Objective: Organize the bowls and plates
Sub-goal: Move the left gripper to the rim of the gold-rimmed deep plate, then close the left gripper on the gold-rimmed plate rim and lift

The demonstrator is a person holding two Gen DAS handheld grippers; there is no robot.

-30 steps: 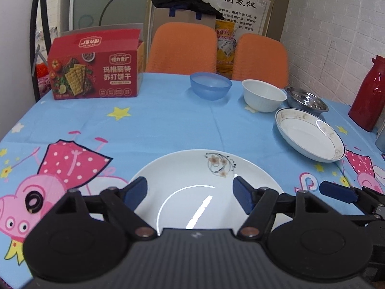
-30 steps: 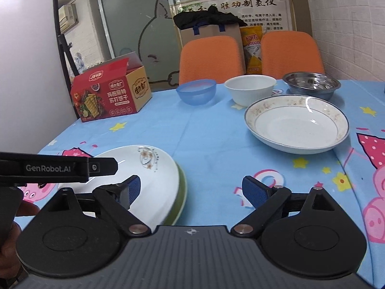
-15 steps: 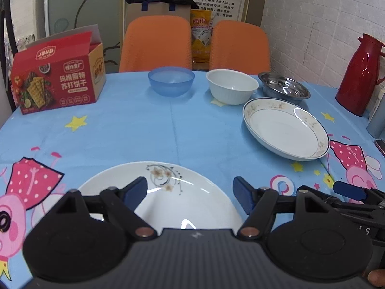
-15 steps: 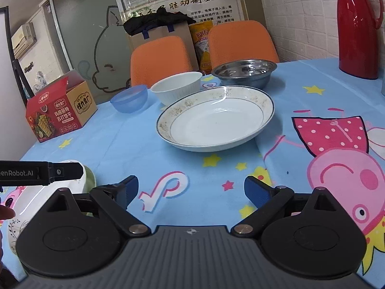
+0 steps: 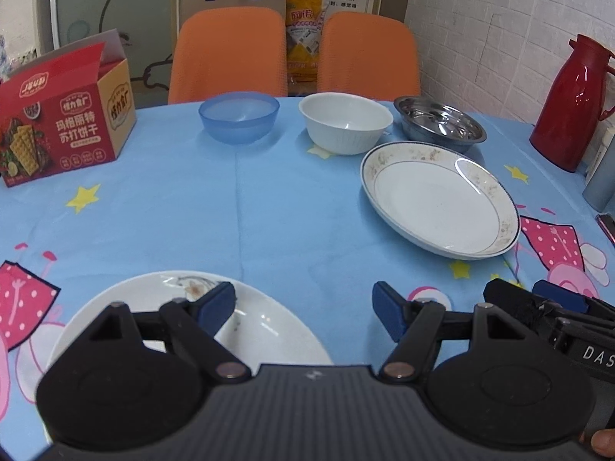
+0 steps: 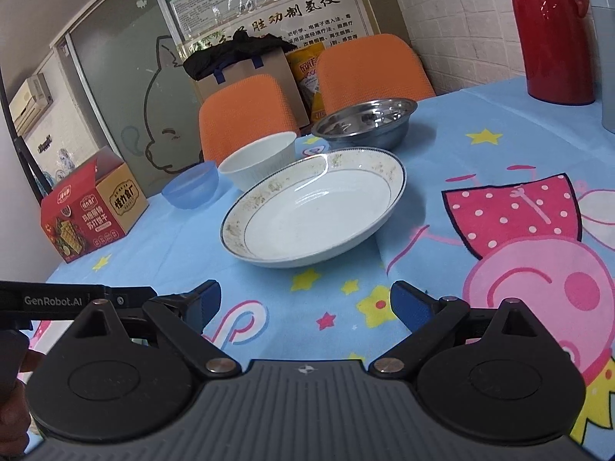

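A white flower-print plate lies at the near edge, under my open, empty left gripper. A deep rimmed plate lies ahead to the right. Behind it stand a blue bowl, a white bowl and a steel bowl. My right gripper is open and empty, short of the rimmed plate; it shows at the left wrist view's right edge.
A red cracker box stands at the far left. A red thermos and a grey cup stand at the right. Two orange chairs are behind the blue-clothed table.
Both grippers have swung right. The flower plate slid to the left of the left view; the rimmed plate came to centre and closer in the right view. Both stay open.
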